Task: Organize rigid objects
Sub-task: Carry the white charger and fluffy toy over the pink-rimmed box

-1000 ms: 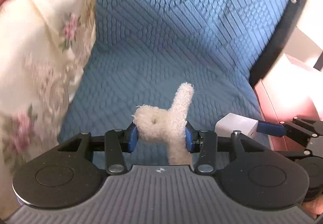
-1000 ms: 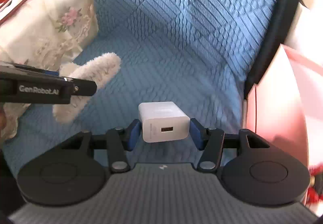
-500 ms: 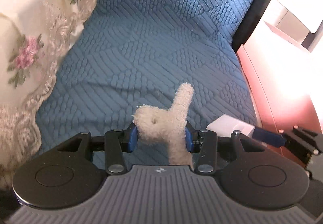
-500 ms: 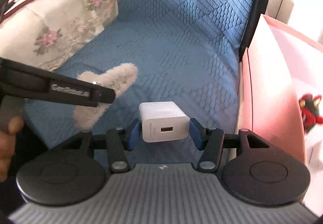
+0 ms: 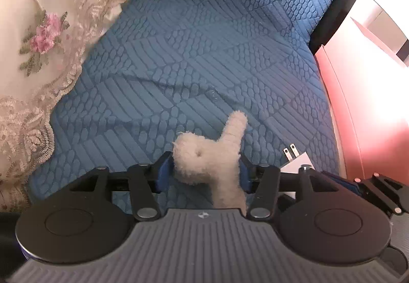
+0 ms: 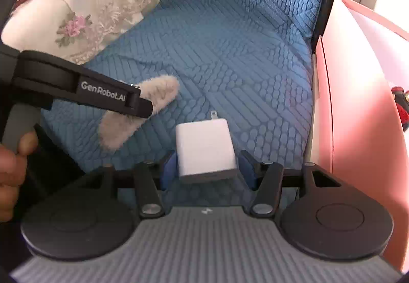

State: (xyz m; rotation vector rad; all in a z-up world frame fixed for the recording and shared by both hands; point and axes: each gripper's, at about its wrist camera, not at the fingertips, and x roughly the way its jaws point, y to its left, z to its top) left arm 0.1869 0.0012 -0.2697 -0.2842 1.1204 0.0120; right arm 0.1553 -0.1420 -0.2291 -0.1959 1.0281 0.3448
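Charger [image 6: 205, 149]: white plug block, lying between the jaws of the right gripper [image 6: 207, 168], prongs pointing away from the camera, low over the blue quilted seat [image 6: 230, 40]. A thin dark gap shows at its right side, so it cannot be told whether the jaws are clamped on it or released.

Left gripper [image 5: 204, 173]: jaws clenched on a beige plush toy [image 5: 204, 160], held just to the left of the charger.

Probable step: transfer the charger into the pink box [image 6: 358, 104] standing at the right edge of the seat.

Procedure, as judged from this position:
1. Confirm a firm grip on the two flat sides before lifting; the smooth casing may pivot or slip.
2. Raise the charger above the box wall before moving right.
3. Keep the left gripper and the toy out of the path.
4. Release only once the charger is low inside the box.
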